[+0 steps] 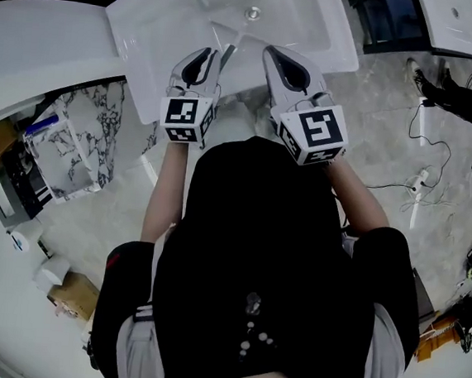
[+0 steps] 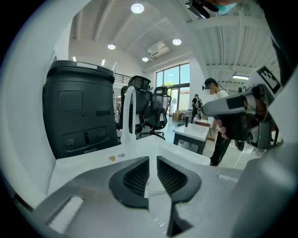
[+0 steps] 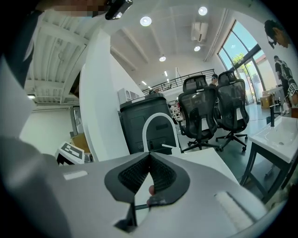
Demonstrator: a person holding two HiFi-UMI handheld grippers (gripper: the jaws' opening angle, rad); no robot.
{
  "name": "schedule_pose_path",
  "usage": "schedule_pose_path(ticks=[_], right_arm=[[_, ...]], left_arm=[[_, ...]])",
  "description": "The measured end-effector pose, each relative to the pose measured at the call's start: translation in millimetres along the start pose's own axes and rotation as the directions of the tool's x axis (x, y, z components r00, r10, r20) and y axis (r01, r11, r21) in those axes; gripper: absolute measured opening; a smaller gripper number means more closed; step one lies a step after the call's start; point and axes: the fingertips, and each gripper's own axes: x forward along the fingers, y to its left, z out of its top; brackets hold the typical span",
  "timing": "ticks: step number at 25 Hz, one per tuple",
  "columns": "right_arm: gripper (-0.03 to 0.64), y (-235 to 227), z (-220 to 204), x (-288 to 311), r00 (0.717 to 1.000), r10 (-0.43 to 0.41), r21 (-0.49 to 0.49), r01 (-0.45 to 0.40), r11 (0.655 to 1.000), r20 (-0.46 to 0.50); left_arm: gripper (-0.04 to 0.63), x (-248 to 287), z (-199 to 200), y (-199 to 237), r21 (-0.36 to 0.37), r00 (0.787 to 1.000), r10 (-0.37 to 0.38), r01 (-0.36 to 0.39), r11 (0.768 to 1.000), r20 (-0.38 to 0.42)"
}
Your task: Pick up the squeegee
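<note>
Both grippers hang over the front rim of a white sink basin [image 1: 156, 31]. My left gripper [image 1: 214, 54] has its jaws a narrow slit apart, with only the white basin showing in the slit [image 2: 152, 160]. A thin grey bar [image 1: 226, 58], possibly the squeegee, lies on the rim just right of its tip; I cannot tell if they touch. My right gripper [image 1: 270, 54] is shut, its ribbed pads meeting at the tips [image 3: 149, 157] with nothing gripped. A white arched faucet [image 2: 129, 111] [image 3: 158, 130] stands at the back of the basin.
A drain [image 1: 252, 13] sits in the bowl. Behind the sink stand a dark bin [image 2: 79, 111] and office chairs [image 3: 209, 116]. Another sink stand [image 2: 193, 135] and a person [image 2: 219, 121] are to the right. Cables [image 1: 425, 169] trail on the floor.
</note>
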Motion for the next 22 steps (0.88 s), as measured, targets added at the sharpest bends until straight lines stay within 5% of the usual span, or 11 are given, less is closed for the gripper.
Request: schedule_pose_path(ticks=[9,13,22], right_arm=[[0.002,-19.0,-14.8,10.2,0.996,-0.071,0.015,0.072,0.997,-0.057],[0.002,-26.1,-14.7,17.6,0.991,-0.115,0.017,0.117,0.993,-0.075],[0.002,-38.7,-15.4,26.6,0.972,-0.212,0.013,0.214,0.977,-0.106]], left_arm=[[0.118,46.9,-56.9,7.9,-0.032,0.980,-0.045,0.040,0.999,-0.195],[0.140,67.1,-87.2,7.8,-0.044,0.949,-0.108,0.099,0.994,-0.296],[0.187,101.2,-143.6,15.1,-0.077,0.869,-0.128,0.104,0.992,-0.478]])
